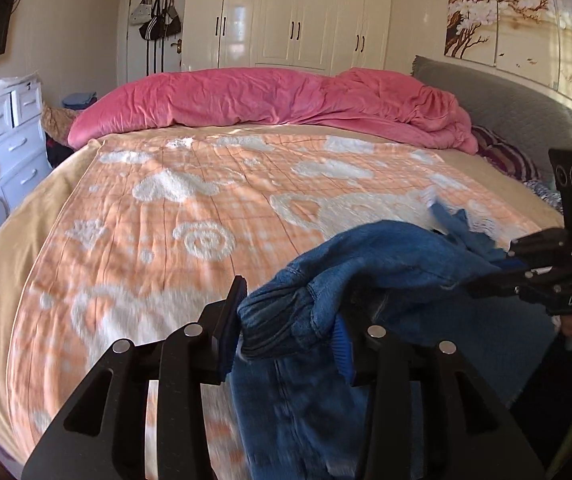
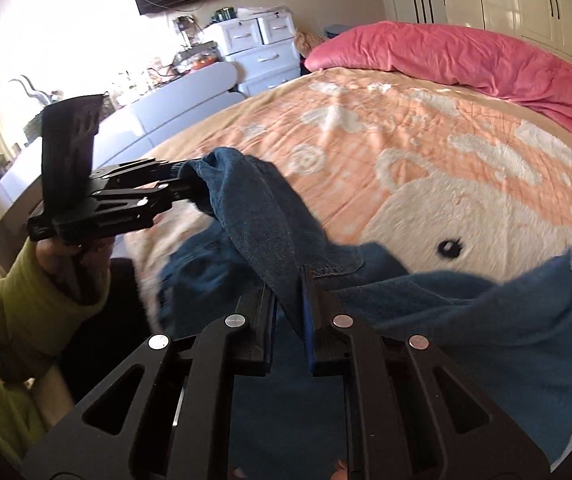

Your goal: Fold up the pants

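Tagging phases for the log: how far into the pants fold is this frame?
Early. Done: both grippers have hold of the jeans. In hand: left gripper and right gripper are each shut on bunched denim, lifted over the blanket. Left: no neat fold shows; the pants still need spreading, folding and laying down.

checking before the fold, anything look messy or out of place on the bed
The blue denim pants hang bunched and twisted between the left gripper and right gripper, not flat. Behind, the pink quilt lies crumpled along the bed's far edge.
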`<state>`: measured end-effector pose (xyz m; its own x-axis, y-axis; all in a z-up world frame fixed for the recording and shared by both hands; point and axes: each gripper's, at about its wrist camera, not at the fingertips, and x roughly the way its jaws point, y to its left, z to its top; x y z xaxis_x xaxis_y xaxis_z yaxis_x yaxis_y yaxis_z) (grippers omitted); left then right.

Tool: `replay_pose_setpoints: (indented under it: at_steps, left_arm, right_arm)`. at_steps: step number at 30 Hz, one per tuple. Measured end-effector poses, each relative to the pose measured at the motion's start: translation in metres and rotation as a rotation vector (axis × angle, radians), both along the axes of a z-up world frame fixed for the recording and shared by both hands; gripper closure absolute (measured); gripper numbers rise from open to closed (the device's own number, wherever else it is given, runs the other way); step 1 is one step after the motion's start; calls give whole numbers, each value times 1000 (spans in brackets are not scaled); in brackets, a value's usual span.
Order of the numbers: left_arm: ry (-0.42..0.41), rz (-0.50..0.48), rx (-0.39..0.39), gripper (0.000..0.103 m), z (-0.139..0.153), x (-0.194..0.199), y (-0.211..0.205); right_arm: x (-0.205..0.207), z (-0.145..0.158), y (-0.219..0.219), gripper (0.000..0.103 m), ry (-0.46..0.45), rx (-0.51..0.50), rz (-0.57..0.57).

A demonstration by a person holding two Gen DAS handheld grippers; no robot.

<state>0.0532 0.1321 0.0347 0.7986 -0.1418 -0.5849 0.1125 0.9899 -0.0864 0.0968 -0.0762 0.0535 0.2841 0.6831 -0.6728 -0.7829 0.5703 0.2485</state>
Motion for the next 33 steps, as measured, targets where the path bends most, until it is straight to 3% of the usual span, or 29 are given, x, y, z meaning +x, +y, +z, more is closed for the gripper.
replay_pose_setpoints:
  at_steps: [5, 9, 13, 21, 26, 30, 33]
  left_arm:
    - [42, 1, 27, 62, -11, -36, -2]
    - [98, 13, 16, 59, -23, -52, 3]
    - [168, 19, 10, 52, -33, -54, 8]
    - [247, 61, 32, 42, -39, -84, 24]
    - [200, 130, -2, 43, -15, -99, 41]
    - [136, 30, -10, 43, 2, -70, 1]
    - [145, -29, 4, 48, -4, -52, -34]
  right_arm:
    - [-46, -14, 4, 97, 35, -12, 49]
    - [-67, -35, 13, 95, 113, -12, 75]
    - [-75, -57, 22, 94, 142, -92, 79]
    - [-80, -74, 23, 92, 163, -129, 70]
    - [-80, -82, 19, 90, 196, -129, 69]
    - [-80, -83, 21, 84, 214, -122, 72]
    - [-86, -78, 14, 79, 234, -104, 66]
